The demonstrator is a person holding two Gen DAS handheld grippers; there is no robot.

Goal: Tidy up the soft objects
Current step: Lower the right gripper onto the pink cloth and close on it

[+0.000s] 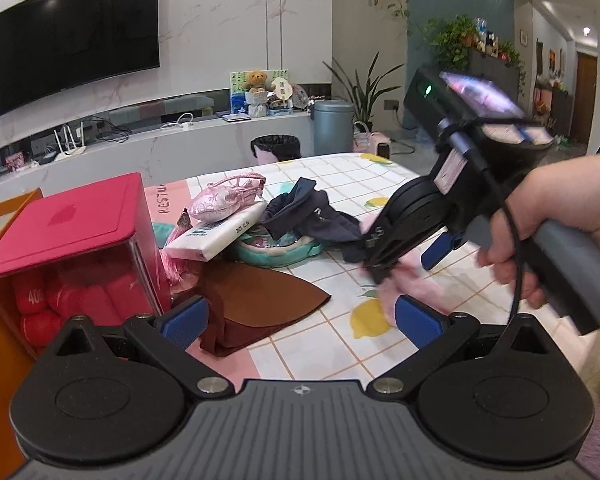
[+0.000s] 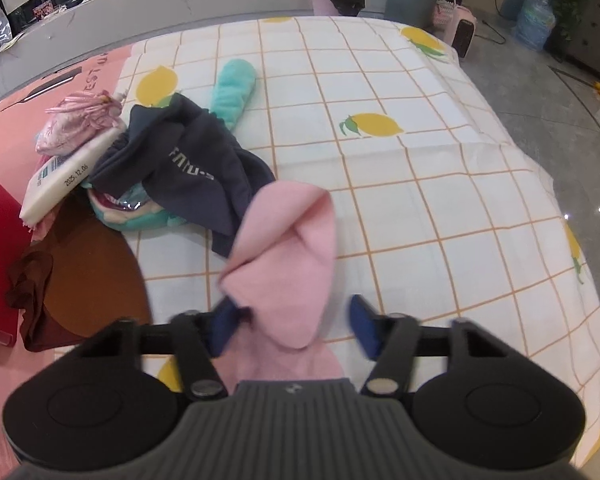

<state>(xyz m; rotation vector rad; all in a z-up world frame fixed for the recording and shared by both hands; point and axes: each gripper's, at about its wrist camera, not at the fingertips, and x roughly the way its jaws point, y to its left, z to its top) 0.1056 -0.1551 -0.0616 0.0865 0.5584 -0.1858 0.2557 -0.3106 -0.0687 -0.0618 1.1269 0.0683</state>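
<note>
A pink cloth (image 2: pixel 284 264) lies bunched on the lemon-print tablecloth (image 2: pixel 400 208), running between the fingers of my right gripper (image 2: pixel 294 328). The left blue pad (image 2: pixel 224 326) touches it; the right pad stands apart from it. In the left wrist view the right gripper (image 1: pixel 408 260) points steeply down onto the pink cloth (image 1: pixel 404 284), a hand on its handle. My left gripper (image 1: pixel 300 320) is open over the table's near side, nothing between its fingers. A dark navy garment (image 2: pixel 192 160) lies heaped just beyond the pink cloth. A brown cloth (image 1: pixel 256 300) lies flat ahead of the left gripper.
A red box (image 1: pixel 68 240) holding red balls stands at the left. Beside it lie a white tissue pack (image 1: pixel 216 236) with a pink satin pouch (image 1: pixel 220 200) on top, and a teal plush item (image 2: pixel 236 84) under the navy garment. The tablecloth drops off at the right edge.
</note>
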